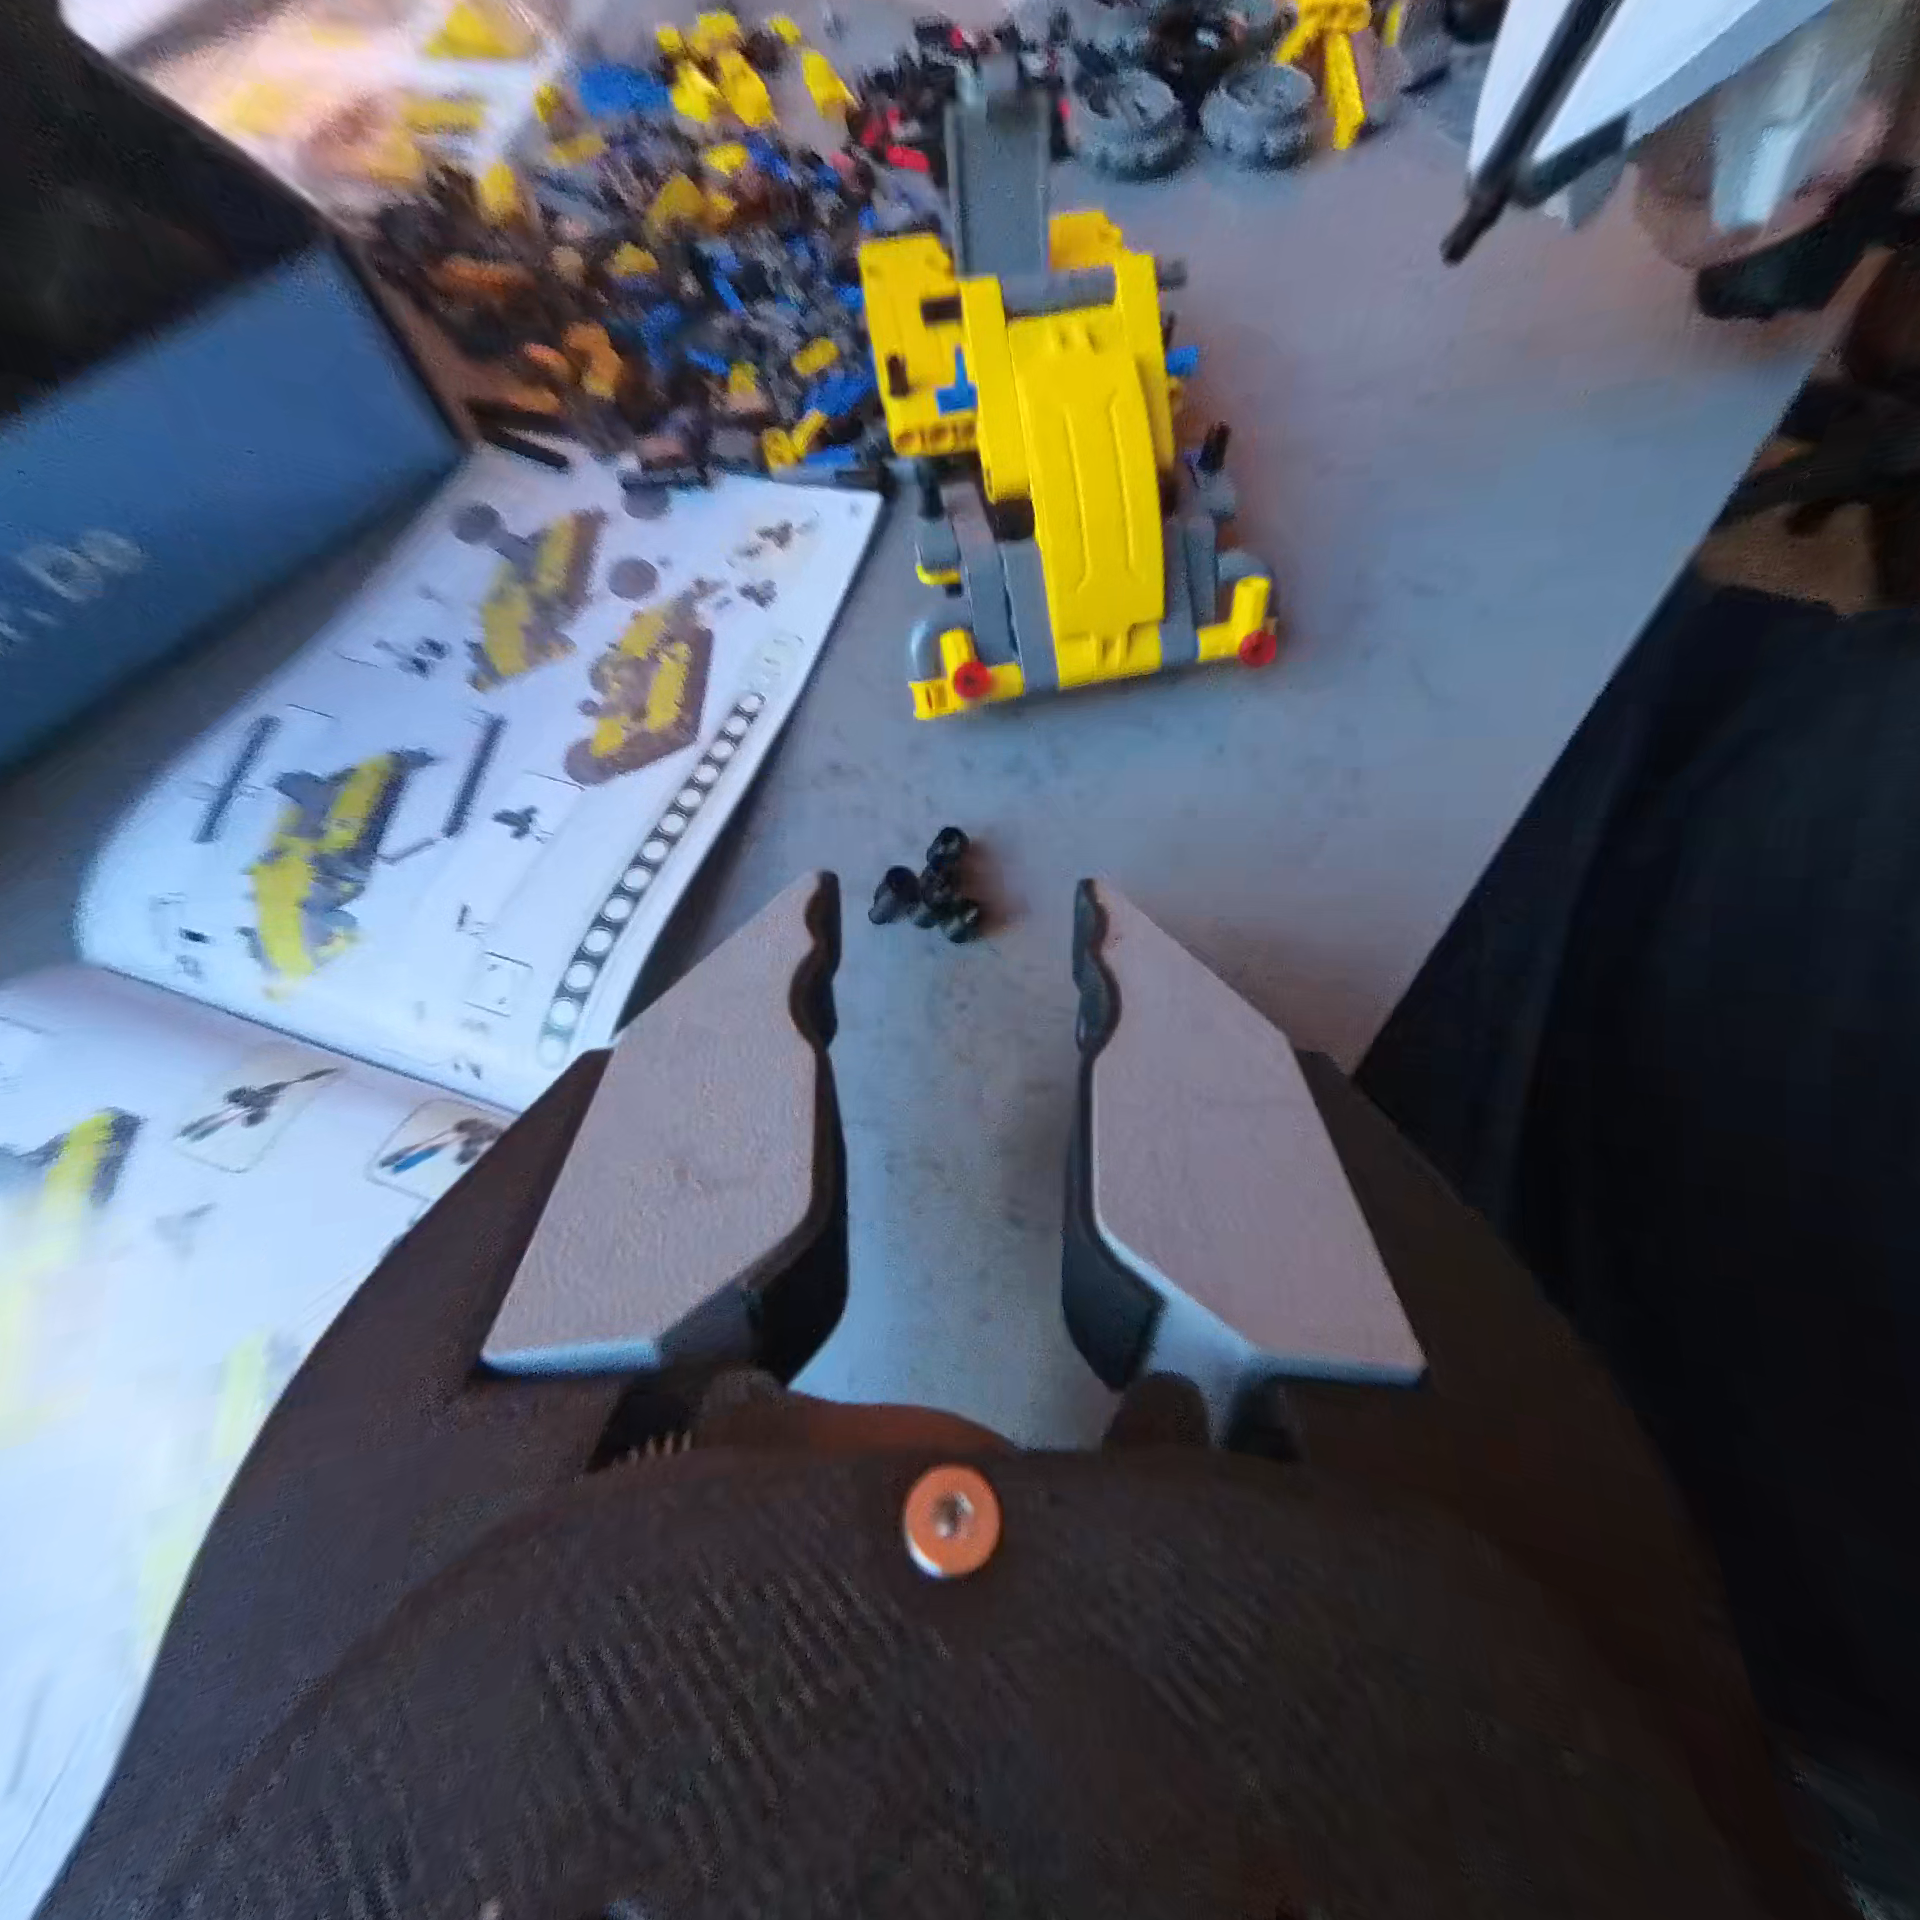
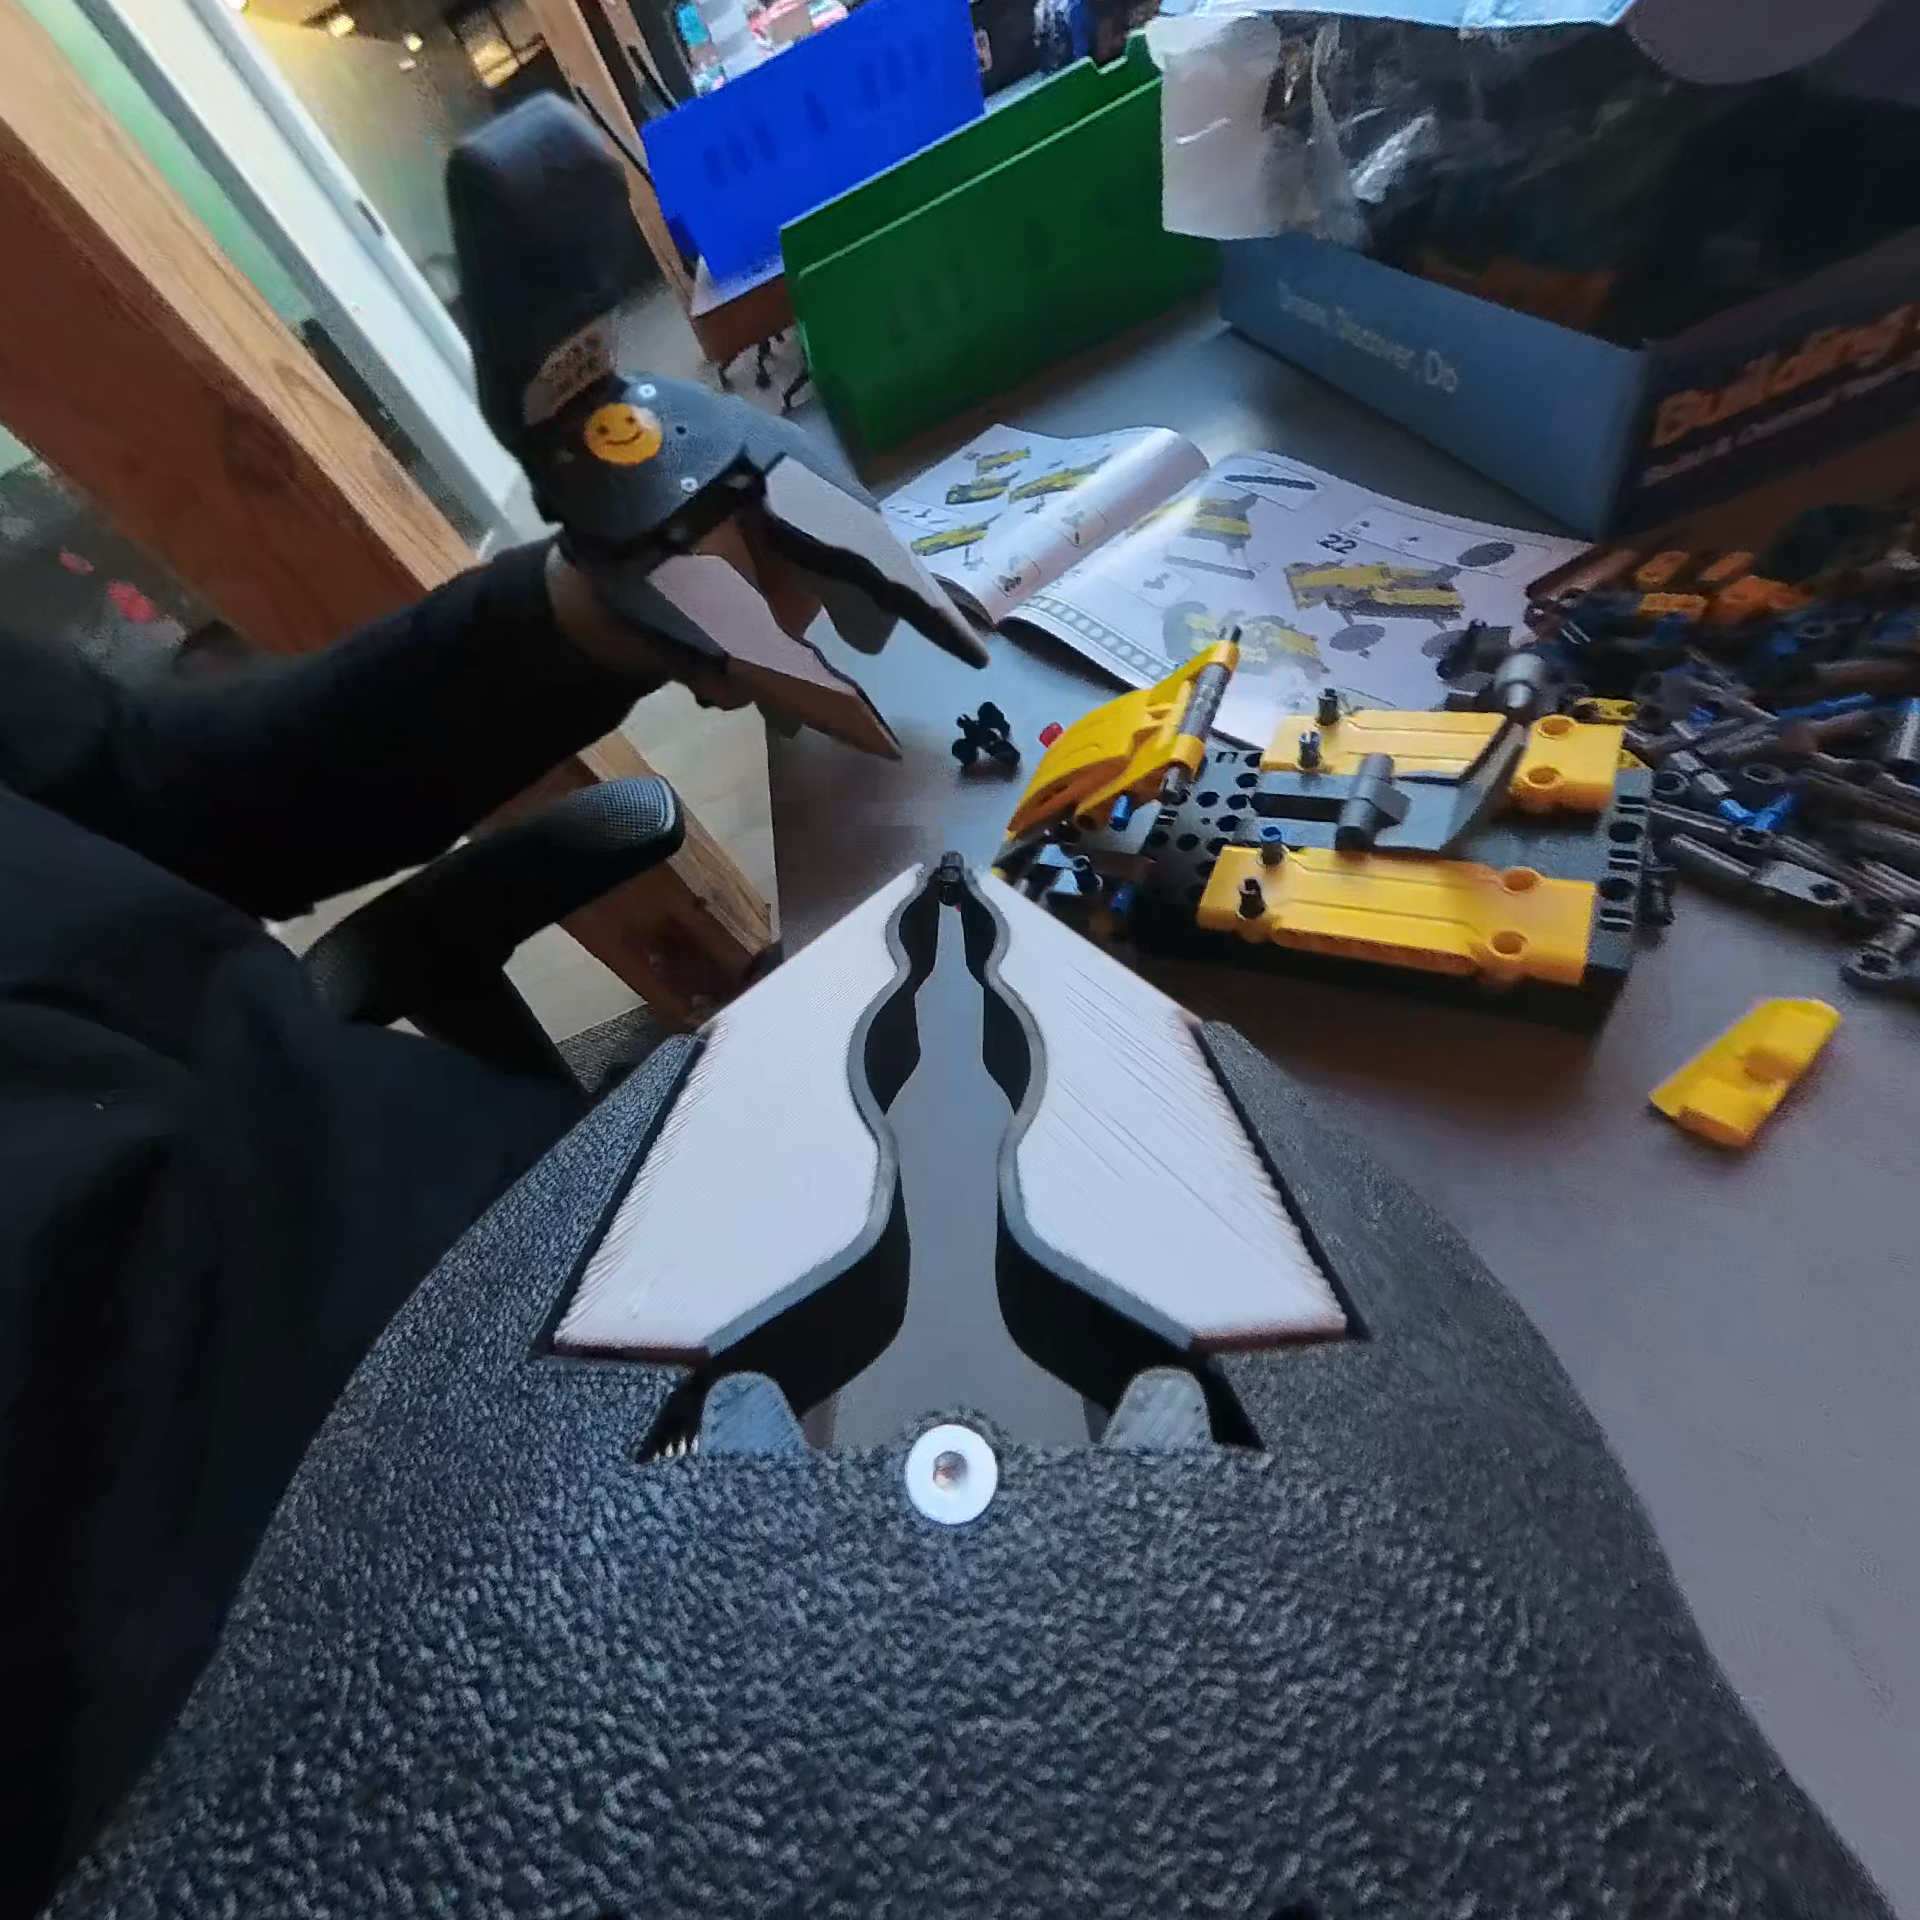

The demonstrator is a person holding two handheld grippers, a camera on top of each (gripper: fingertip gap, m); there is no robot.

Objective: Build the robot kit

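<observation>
My left gripper [image 1: 954,896] is open, just above the grey table [image 1: 1403,582], with a small cluster of black pins [image 1: 928,891] lying between and just beyond its fingertips. It also shows in the right wrist view [image 2: 940,701], open, next to the same pins [image 2: 984,736]. My right gripper [image 2: 951,883] is shut on a small black pin [image 2: 950,871] at its tips, held near the front of a partly built yellow, grey and black brick vehicle [image 2: 1340,831]. That vehicle stands farther up the table in the left wrist view [image 1: 1060,468].
An open instruction booklet [image 1: 436,790] [image 2: 1195,551] lies left of the pins. A pile of loose bricks [image 1: 644,260] [image 2: 1766,707], a blue box [image 2: 1538,384], a loose yellow piece [image 2: 1745,1070], green and blue bins [image 2: 966,270], and a chair armrest [image 2: 540,842] are around. The tips of one gripper are about 15 cm away from the tips of the other.
</observation>
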